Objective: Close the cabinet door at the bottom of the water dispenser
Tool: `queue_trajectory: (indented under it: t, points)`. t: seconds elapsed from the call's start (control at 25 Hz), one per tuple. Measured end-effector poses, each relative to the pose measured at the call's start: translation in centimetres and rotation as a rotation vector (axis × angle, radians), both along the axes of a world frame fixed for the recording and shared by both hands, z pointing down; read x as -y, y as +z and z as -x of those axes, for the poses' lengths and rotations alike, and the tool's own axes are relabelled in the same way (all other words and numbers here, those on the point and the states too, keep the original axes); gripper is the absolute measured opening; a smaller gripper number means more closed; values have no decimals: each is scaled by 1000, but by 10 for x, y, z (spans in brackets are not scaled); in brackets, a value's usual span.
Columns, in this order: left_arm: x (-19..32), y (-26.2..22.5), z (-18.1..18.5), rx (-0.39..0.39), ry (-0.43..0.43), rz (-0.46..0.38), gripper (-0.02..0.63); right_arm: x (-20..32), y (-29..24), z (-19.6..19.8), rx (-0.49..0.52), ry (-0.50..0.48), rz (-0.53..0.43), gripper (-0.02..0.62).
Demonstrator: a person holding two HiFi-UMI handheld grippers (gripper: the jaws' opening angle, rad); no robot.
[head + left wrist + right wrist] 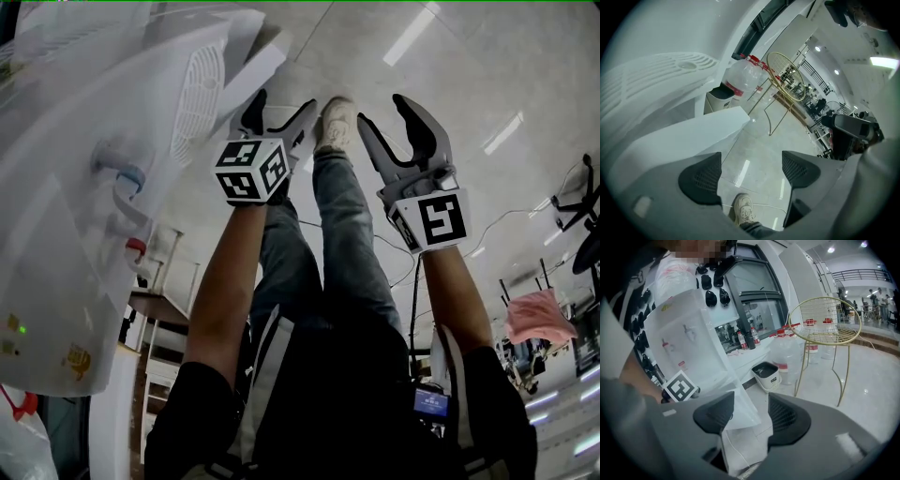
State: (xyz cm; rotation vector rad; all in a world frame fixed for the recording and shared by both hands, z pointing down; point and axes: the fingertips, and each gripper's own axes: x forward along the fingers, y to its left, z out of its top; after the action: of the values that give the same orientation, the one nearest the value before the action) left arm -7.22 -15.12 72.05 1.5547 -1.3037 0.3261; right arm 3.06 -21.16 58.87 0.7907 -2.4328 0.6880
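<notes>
The white water dispenser (84,187) fills the left of the head view, its blue and red taps facing me. Its bottom cabinet door (258,52) stands swung out as a white panel. My left gripper (281,105) hangs just beside that door, jaws wide open and empty. In the left gripper view the door (689,136) lies just left of the left gripper (752,171). My right gripper (384,112) is further right, apart from the door, jaws partly parted with nothing between the pads. The right gripper view shows the dispenser (689,338) and door (740,408) beyond the right gripper (751,411).
My legs and a pale shoe (335,122) stand between the grippers on a glossy tiled floor. A gold wire chair (825,324), large water bottles (745,77) and a small white bin (765,373) stand beyond the dispenser. A thin cable runs along the floor.
</notes>
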Motion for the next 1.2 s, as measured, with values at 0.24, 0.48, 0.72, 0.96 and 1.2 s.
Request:
queue_trajectory:
  t: [0.24, 0.48, 0.72, 0.96, 1.2]
  points:
    - [13, 0, 9, 16, -16, -9, 416, 12, -3, 10, 15, -5, 0, 221]
    - [24, 3, 15, 33, -29, -18, 416, 12, 0, 11, 8, -18, 7, 219]
    - [37, 7, 19, 57, -56, -24, 416, 14, 0, 7, 1, -21, 10, 218]
    - [49, 8, 26, 103, -85, -24, 417, 23, -1, 4, -3, -6, 2, 218]
    - [68, 6, 36, 158, -142, -33, 423, 26, -2, 7, 3, -20, 9, 218]
